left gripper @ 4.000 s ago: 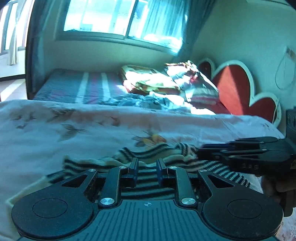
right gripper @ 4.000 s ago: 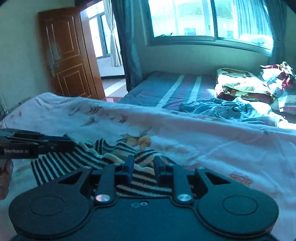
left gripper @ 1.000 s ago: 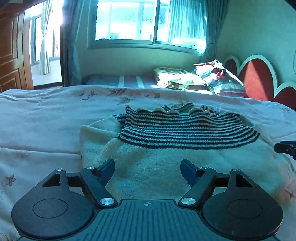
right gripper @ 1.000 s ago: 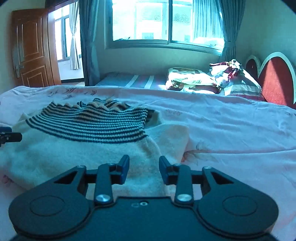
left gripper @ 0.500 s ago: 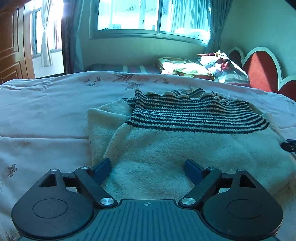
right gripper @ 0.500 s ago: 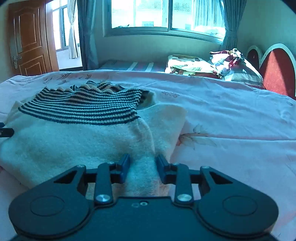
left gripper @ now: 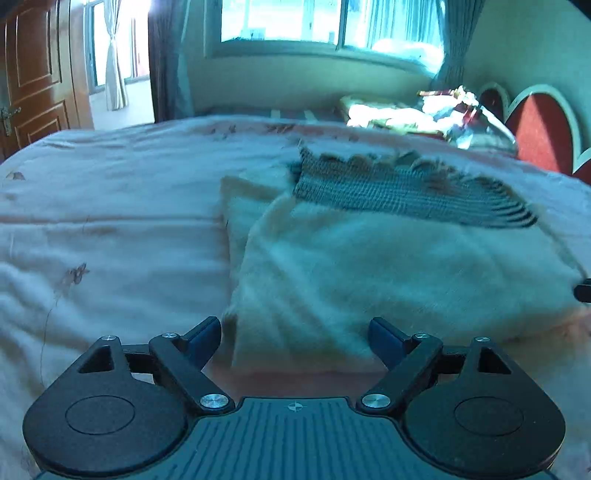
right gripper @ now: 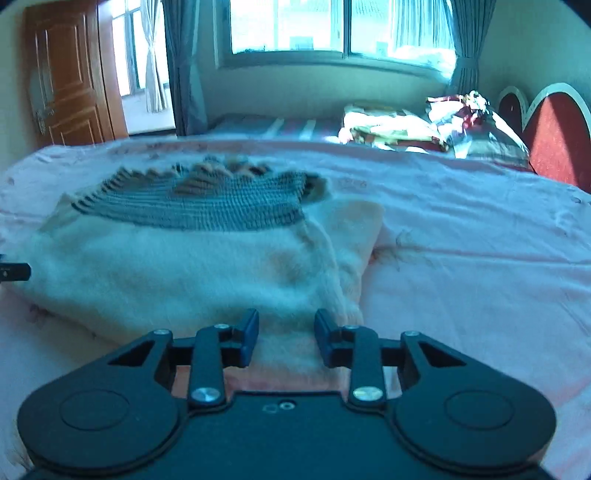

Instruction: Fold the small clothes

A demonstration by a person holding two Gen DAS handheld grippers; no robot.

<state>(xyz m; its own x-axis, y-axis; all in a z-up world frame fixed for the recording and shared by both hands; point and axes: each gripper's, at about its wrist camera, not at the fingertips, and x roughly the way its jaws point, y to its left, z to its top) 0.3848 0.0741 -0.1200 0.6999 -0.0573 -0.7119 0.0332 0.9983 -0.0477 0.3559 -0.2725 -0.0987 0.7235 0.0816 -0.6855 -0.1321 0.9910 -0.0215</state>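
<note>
A pink floral bedspread [right gripper: 480, 258] covers the bed. Beyond lie heaped bedding [right gripper: 391, 127] (sunlit), a red headboard [right gripper: 554, 147], a window [right gripper: 332, 26], curtains [right gripper: 184, 66] and a wooden door [right gripper: 70, 77].

Left gripper [left gripper: 295, 338]: black body, ribbed grey top plate, blue finger pads [left gripper: 205, 338], silver screws, round side discs. Right gripper [right gripper: 284, 338]: black, smooth plate, same screws and discs.

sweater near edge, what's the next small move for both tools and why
Probably ease both forward and close on the near hem. The sweater lies flat on the bed; the left tool and right tool stand open at its near edge, gripping nothing.
</note>
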